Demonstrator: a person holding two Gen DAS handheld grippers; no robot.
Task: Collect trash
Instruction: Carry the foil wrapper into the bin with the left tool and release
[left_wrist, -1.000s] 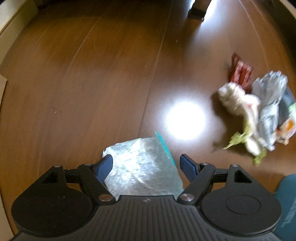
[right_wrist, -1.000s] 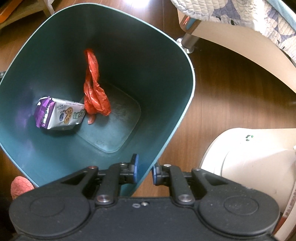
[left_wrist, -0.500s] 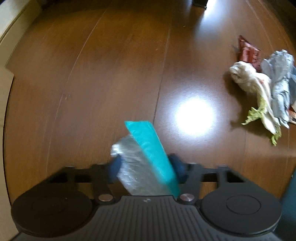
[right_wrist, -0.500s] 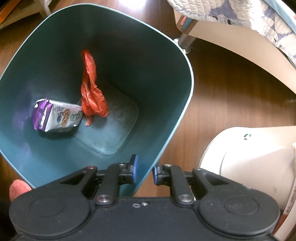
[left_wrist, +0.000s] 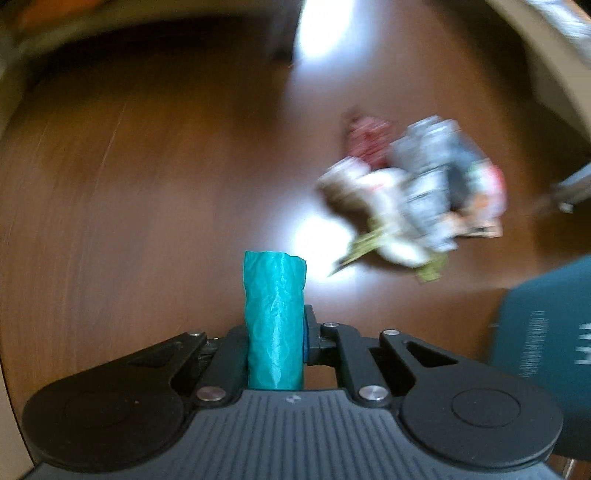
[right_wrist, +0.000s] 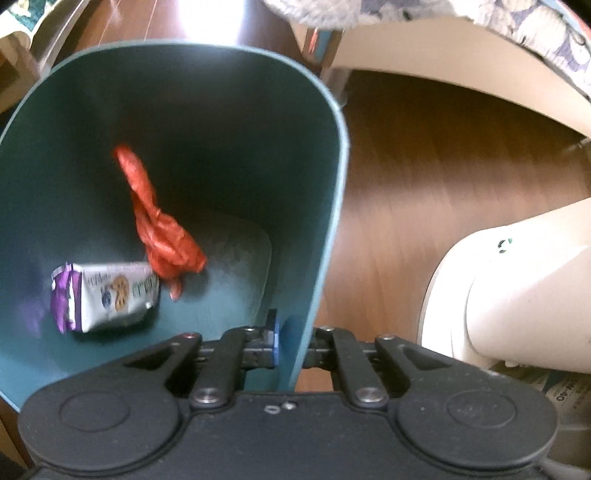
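Note:
My left gripper (left_wrist: 275, 343) is shut on a teal wrapper (left_wrist: 274, 317), which stands up between the jaws above the wooden floor. A blurred pile of trash (left_wrist: 413, 192) lies on the floor ahead to the right, with a red packet (left_wrist: 367, 138) behind it. The teal bin's outer wall (left_wrist: 546, 332) shows at the right edge. My right gripper (right_wrist: 291, 343) is shut on the rim of the teal bin (right_wrist: 325, 206). Inside lie an orange wrapper (right_wrist: 159, 225) and a purple-and-white snack packet (right_wrist: 105, 295).
A white lidded container (right_wrist: 517, 288) stands right of the bin. A cream bed frame with a quilt (right_wrist: 461, 44) and a metal leg (right_wrist: 328, 51) lies behind. Bright glare (left_wrist: 314, 236) marks the wooden floor.
The left gripper closed on the silver-and-teal wrapper and lifted it off the floor, then swung right toward the bin. The right gripper tilted the bin, still gripping its rim.

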